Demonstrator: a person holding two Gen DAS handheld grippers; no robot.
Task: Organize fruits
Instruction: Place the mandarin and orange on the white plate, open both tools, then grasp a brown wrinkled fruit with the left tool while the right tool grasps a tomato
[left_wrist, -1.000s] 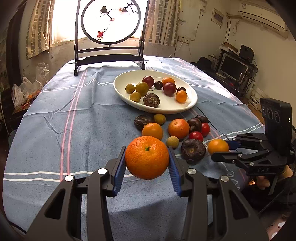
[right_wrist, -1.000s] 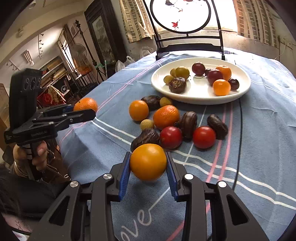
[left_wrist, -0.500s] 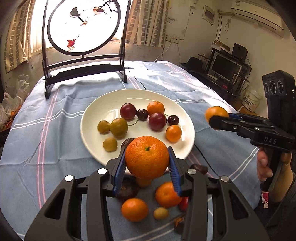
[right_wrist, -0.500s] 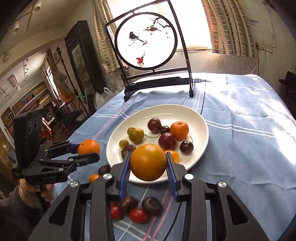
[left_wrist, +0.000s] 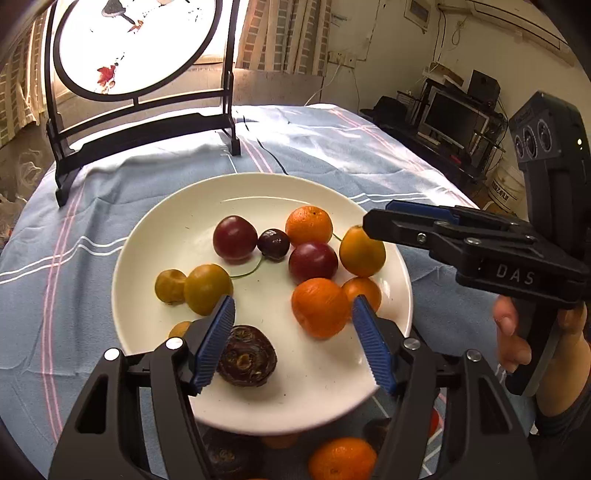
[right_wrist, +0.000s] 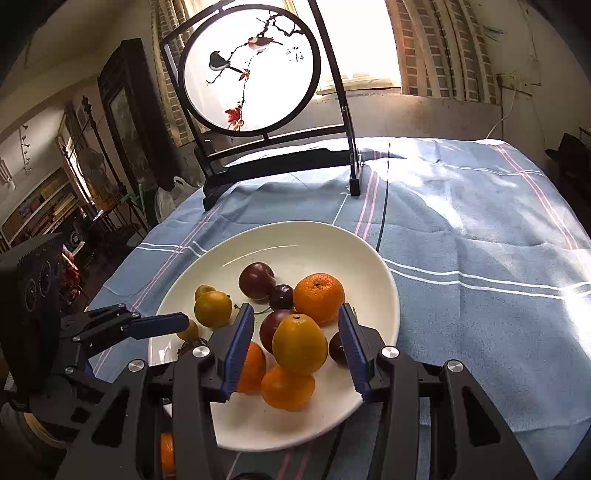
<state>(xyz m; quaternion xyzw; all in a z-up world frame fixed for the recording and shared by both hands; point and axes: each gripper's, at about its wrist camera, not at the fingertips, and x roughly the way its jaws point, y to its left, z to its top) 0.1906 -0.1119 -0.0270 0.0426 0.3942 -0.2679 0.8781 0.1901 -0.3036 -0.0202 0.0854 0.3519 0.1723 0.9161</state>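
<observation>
A white plate (left_wrist: 192, 221) (right_wrist: 295, 236) holds several fruits: plums, yellow ones, oranges and a dark wrinkled one (left_wrist: 245, 356). My left gripper (left_wrist: 295, 343) hangs low over the plate's near part with its jaws opening. The mandarin (left_wrist: 319, 306) lies on the plate just inside the right pad, free of both pads. My right gripper (right_wrist: 295, 352) (left_wrist: 384, 218) is over the plate's right side, jaws opening too. The yellow-orange fruit (right_wrist: 299, 343) (left_wrist: 362, 251) sits between its pads with a gap on each side, on top of other fruit. The left gripper (right_wrist: 147, 319) shows at the left of the right wrist view.
A round painted screen on a black stand (left_wrist: 136, 125) (right_wrist: 258, 155) stands at the table's far end. More loose fruit (left_wrist: 341, 458) lies on the blue striped cloth (right_wrist: 480, 258) in front of the plate. A black cable (right_wrist: 382, 218) runs past the plate. A person's hand (left_wrist: 513, 343) holds the right gripper.
Both grippers moved forward from the loose fruit to above the plate. Both jaws have opened, and the mandarin and the yellow-orange fruit have left the pads and dropped among the plate's fruit.
</observation>
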